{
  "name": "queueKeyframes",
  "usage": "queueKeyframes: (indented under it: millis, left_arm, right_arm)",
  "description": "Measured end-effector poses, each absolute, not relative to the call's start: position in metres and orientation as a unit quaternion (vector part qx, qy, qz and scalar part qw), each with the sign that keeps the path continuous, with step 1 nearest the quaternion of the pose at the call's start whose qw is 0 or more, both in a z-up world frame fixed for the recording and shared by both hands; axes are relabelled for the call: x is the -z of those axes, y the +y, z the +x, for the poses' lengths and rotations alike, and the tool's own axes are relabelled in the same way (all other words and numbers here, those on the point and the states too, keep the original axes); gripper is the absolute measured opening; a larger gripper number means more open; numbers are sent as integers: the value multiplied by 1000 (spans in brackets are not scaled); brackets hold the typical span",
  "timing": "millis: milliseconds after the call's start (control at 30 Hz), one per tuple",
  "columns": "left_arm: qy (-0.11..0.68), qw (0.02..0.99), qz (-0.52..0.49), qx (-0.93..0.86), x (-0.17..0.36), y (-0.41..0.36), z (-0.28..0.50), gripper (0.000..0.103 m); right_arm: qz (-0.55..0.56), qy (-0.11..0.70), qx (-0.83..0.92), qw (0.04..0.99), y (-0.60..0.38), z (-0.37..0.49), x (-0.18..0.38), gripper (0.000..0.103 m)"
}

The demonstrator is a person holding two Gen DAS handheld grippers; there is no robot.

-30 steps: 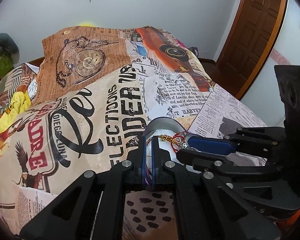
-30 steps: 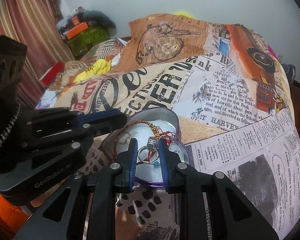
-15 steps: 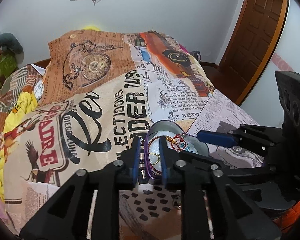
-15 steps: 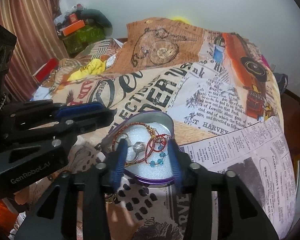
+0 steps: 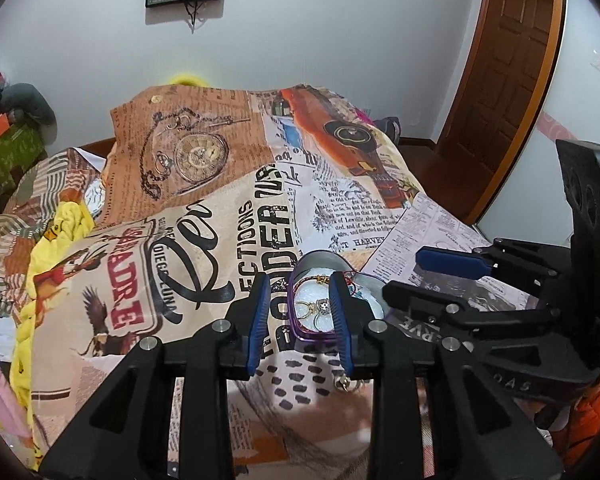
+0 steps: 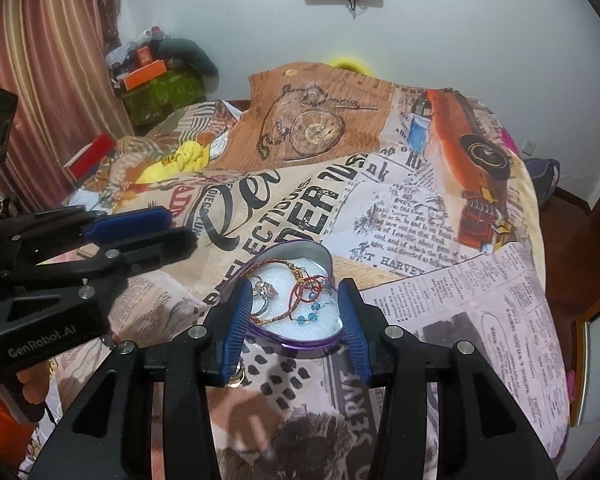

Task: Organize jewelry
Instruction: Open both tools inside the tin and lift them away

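Observation:
A heart-shaped purple tin [image 6: 300,254] with white foam lies on the printed bedspread; it also shows in the left wrist view [image 5: 320,258]. It holds silver rings [image 6: 265,294], a red and gold thread bracelet [image 6: 306,292] and blue beads [image 6: 310,315]. My right gripper [image 6: 296,322] is open and empty, hovering just above the tin's near edge. My left gripper [image 5: 300,322] is open and empty, just in front of the tin's left edge. A small gold piece [image 6: 237,378] lies on the bedspread near the right gripper's left finger; it also shows in the left wrist view [image 5: 346,384].
The bedspread [image 6: 400,208] covers a bed with rumpled yellow cloth [image 6: 180,162] at the far left. Boxes and bags [image 6: 160,80] are stacked in the far corner by a curtain. A wooden door [image 5: 500,80] stands to the right.
My right gripper opened and let go of the ring, which now lies in the tin. My left gripper let go of the tin's rim, opened, and both grippers pulled back and up.

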State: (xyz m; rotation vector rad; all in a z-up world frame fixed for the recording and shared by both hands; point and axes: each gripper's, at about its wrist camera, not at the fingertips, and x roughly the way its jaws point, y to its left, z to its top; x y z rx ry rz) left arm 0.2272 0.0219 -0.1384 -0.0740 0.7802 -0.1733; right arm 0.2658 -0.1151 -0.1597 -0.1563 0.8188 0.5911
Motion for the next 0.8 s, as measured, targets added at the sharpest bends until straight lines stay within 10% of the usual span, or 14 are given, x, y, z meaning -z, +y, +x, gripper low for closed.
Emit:
queueKeyframes:
  millis: [800]
  left_arm:
    - [469,875,-47,107,196,3,193,35]
  right_arm:
    - [-65,426,-260,864,-146,229,178,41]
